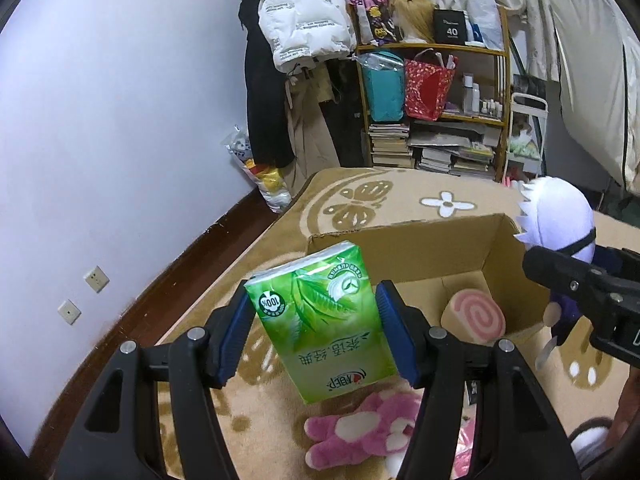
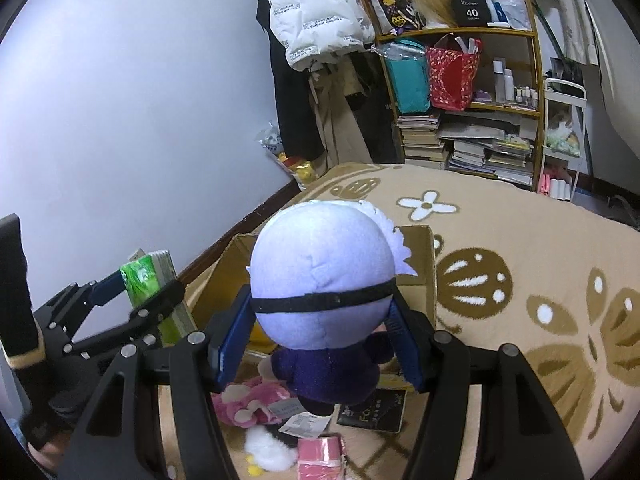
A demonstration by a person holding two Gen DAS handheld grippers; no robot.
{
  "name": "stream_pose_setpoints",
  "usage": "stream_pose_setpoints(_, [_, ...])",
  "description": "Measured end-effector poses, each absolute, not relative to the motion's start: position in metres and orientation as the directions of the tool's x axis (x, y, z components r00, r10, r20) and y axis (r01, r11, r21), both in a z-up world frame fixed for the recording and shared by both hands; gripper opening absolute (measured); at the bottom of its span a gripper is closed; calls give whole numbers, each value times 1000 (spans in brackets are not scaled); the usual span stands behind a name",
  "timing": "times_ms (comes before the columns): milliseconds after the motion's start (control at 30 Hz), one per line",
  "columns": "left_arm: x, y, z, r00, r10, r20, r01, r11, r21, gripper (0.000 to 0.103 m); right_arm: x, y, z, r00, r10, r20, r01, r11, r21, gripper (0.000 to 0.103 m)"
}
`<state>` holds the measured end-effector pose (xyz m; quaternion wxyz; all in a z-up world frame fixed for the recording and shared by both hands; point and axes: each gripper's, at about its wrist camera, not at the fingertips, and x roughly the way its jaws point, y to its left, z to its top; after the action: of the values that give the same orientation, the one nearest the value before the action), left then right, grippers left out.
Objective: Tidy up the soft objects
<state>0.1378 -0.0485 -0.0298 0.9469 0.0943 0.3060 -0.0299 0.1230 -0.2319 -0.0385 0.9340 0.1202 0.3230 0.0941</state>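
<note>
Swirl cushion (image 1: 474, 317) already boxed (image 1: 400, 248) at right — left claw (image 1: 316, 324) clamps tissue pack (image 1: 324, 320), right claw (image 2: 320, 320) clamps doll (image 2: 324, 264); pink bear (image 1: 360, 432) remains on the carpet, lower centre.

A patterned beige rug (image 1: 400, 200) carries a cardboard box (image 1: 420, 248) and pink plush bear (image 1: 360, 436).

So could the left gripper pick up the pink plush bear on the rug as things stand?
Probably not yet: the left gripper is shut on the green tissue pack, so it is occupied. The pink plush bear lies uncovered on the rug below.
</note>
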Motion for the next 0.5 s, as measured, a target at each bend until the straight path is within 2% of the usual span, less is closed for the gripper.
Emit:
stream_pose_setpoints(167, [152,-50,-36,810,18,-586,115,975,189,60,139,-231,-35,776,247,-580,-109,959,263,67])
stream_pose_setpoints(500, [184,-55,-47,797,-5,-604,135,976,170,61,160,-232,-50,754,255,-605,-114,958,262,67])
